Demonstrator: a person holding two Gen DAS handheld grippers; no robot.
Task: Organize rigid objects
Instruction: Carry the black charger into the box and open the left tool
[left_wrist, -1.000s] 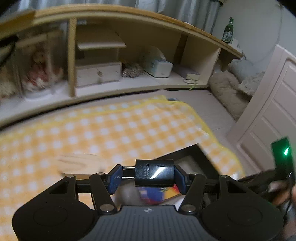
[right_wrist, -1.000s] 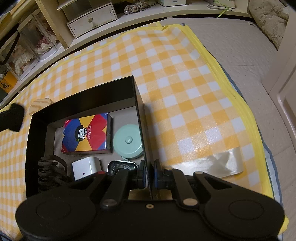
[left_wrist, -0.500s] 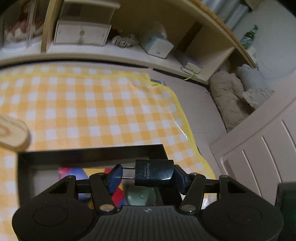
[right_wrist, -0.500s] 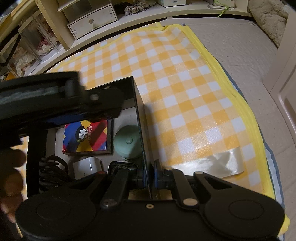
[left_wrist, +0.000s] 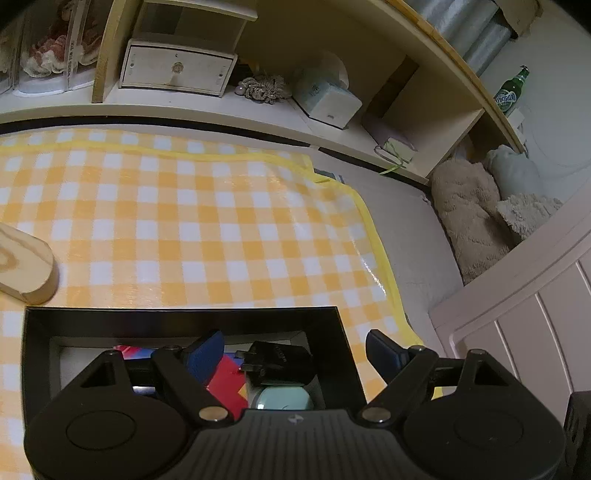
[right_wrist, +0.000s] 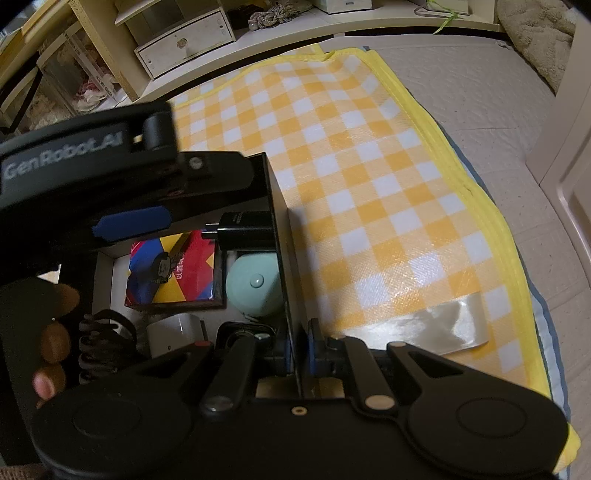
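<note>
Your left tool (left_wrist: 293, 350) is spreading its jaws over the black box (left_wrist: 184, 317), and the black charger plug (left_wrist: 275, 363) sits between the pads with neither touching it; it looks let go, lying against the box's right wall above the mint round case (left_wrist: 282, 400). In the right wrist view the same plug (right_wrist: 245, 230) rests partly on the colourful card box (right_wrist: 171, 273). I judge the plug to be light, hard and glossy, so it may slide under the pads; if you take it again, grip across its flat sides, clear of the metal prongs pointing left.

Your right tool (right_wrist: 297, 356) is clenched on the box's right wall (right_wrist: 282, 258), holding it steady. That wall seems thin and stiff, likely card, so a hard squeeze could crease it.

A wooden piece (left_wrist: 22, 262) lies on the checked mat (left_wrist: 207, 221) just beyond the box's far left corner, well to the left of the left tool.
</note>
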